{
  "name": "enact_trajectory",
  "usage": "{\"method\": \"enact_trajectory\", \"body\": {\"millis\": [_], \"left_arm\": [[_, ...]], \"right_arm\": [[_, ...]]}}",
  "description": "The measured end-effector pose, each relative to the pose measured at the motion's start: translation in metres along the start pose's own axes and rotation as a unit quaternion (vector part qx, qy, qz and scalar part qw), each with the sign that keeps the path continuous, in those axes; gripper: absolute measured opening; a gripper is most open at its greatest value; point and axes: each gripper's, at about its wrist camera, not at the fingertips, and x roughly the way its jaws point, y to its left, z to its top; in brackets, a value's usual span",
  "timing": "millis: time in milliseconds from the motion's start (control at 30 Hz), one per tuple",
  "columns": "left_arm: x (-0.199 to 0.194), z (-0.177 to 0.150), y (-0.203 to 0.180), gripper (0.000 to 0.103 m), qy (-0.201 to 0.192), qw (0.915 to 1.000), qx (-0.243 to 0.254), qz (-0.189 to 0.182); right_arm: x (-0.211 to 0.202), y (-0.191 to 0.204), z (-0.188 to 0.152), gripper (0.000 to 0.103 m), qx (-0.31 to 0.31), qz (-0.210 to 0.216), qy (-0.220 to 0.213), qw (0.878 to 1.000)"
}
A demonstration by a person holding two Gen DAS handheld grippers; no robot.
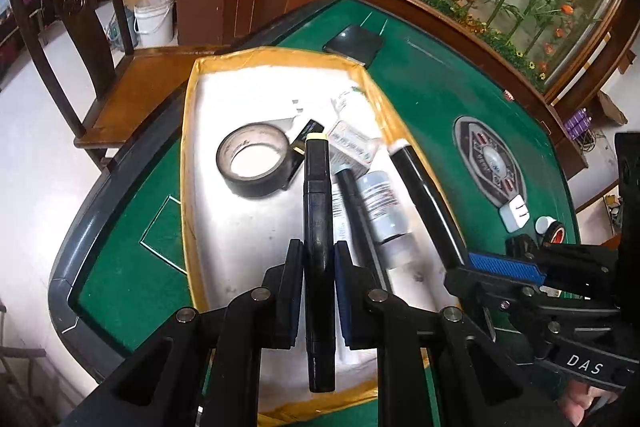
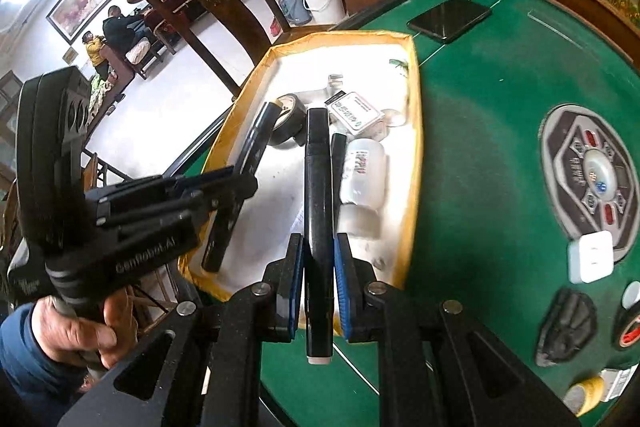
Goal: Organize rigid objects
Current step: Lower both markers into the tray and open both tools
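A yellow-rimmed tray (image 1: 186, 147) (image 2: 416, 147) with a white lining stands on the green table. In it lie a black tape roll (image 1: 256, 185) (image 2: 286, 131), a white bottle (image 1: 384, 203) (image 2: 364, 167), a small printed box (image 1: 352, 143) (image 2: 352, 111) and a loose black pen (image 1: 354, 195) (image 2: 338, 151). My left gripper (image 1: 318, 251) (image 2: 236, 183) is shut on a black marker with a yellow end (image 1: 316, 187) (image 2: 248, 155), held above the tray. My right gripper (image 2: 319, 243) (image 1: 492, 269) is shut on a black marker with a white end (image 2: 318, 187) (image 1: 424, 195), held over the tray's right side.
On the green felt to the right lie a black phone (image 1: 354, 43) (image 2: 448, 17), a white charger plug (image 1: 514, 213) (image 2: 592, 257), a red and black tape roll (image 1: 554, 233), a yellow tape roll (image 2: 586, 393) and a black lump (image 2: 564, 327). A wooden chair (image 1: 140, 95) stands left of the table.
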Motion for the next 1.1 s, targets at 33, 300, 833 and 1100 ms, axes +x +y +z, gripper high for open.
{"method": "enact_trajectory", "body": {"millis": [33, 300, 833, 1100], "left_arm": [[0.003, -0.001, 0.003, 0.015, 0.005, 1.0, -0.001, -0.003], [0.014, -0.007, 0.009, 0.015, 0.022, 0.9997, 0.007, -0.001], [0.012, -0.017, 0.028, 0.015, 0.024, 0.9997, 0.006, 0.002], [0.005, -0.018, 0.018, 0.019, 0.013, 0.9997, 0.018, -0.012]], "right_arm": [[0.004, 0.002, 0.002, 0.014, 0.002, -0.001, 0.002, 1.0], [0.036, 0.016, 0.011, 0.014, 0.024, 0.004, 0.028, 0.999], [0.077, 0.026, 0.017, 0.014, 0.05, 0.003, 0.067, 0.996], [0.074, 0.025, 0.017, 0.015, 0.058, -0.011, 0.066, 0.996]]}}
